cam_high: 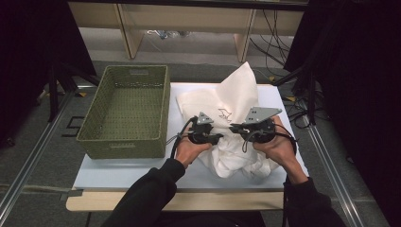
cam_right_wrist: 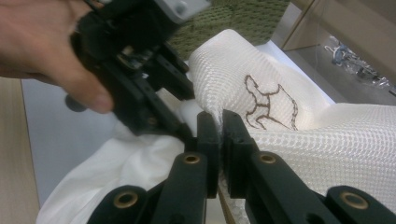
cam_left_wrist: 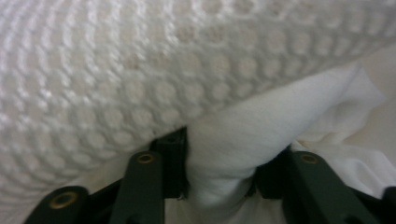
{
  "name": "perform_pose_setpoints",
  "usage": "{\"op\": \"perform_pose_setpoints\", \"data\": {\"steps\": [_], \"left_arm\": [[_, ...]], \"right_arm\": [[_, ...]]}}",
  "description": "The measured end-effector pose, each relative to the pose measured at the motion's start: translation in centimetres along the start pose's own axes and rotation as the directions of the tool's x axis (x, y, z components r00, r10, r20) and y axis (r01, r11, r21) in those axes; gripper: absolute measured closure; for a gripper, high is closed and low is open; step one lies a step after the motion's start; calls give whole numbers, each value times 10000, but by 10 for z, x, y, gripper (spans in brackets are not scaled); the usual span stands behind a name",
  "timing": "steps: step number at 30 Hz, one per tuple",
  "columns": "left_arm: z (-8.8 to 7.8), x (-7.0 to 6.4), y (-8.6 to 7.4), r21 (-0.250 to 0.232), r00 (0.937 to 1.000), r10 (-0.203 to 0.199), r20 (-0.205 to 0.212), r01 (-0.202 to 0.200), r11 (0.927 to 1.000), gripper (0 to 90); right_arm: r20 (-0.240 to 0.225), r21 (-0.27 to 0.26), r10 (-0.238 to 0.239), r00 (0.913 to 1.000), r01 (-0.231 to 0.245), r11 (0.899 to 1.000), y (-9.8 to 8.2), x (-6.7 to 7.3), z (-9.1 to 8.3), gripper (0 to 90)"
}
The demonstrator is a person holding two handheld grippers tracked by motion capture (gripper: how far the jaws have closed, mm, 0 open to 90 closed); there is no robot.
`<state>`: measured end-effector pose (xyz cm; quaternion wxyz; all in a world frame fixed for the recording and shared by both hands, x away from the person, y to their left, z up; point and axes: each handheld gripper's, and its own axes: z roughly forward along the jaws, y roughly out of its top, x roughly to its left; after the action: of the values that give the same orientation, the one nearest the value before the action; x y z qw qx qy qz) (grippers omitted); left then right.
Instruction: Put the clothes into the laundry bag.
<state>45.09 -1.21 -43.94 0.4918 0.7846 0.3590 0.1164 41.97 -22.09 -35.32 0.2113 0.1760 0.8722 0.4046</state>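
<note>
On white tabletop (cam_high: pixel 118 172), beside green basket (cam_high: pixel 125 111): mesh laundry bag (cam_high: pixel 236 94) pinched at its rim by right gripper (cam_right_wrist: pixel 220 122), left gripper (cam_left_wrist: pixel 222 154) half-closed around white cloth (cam_left_wrist: pixel 243 135) just below that mouth.

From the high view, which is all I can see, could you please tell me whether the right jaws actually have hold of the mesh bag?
Observer: Yes. In the right gripper view, the right gripper is closed on the edge of the mesh bag, just beside its brown animal outline.
Operator: Thank you. And what sits between the left jaws?
Observer: In the left gripper view, the left gripper pinches a fold of smooth white cloth, which lies directly under the mesh.
</note>
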Motion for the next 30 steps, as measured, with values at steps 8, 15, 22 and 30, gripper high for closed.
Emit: {"op": "perform_pose_setpoints", "data": {"steps": [8, 15, 22, 30], "left_arm": [[-49, 1, -3, 293, 9994, -248, 239, 240, 9993, 240], [-57, -1, -42, 1257, 9995, -208, 251, 175, 9919, 155], [-25, -15, -43, 645, 9934, 109, 1145, -184, 9977, 552], [-17, -31, -6, -201, 9950, 310, 946, -292, 9994, 811]], "right_arm": [[2, -113, 108, 9999, -108, 9999, -1, -4, -2, 880], [2, -94, 99, 10000, -99, 9999, -1, -4, -2, 879], [-11, -58, -35, 10000, 34, 10000, 0, -2, 0, 880], [48, -173, -33, 10000, 34, 9998, 5, 2, -10, 883]]}}
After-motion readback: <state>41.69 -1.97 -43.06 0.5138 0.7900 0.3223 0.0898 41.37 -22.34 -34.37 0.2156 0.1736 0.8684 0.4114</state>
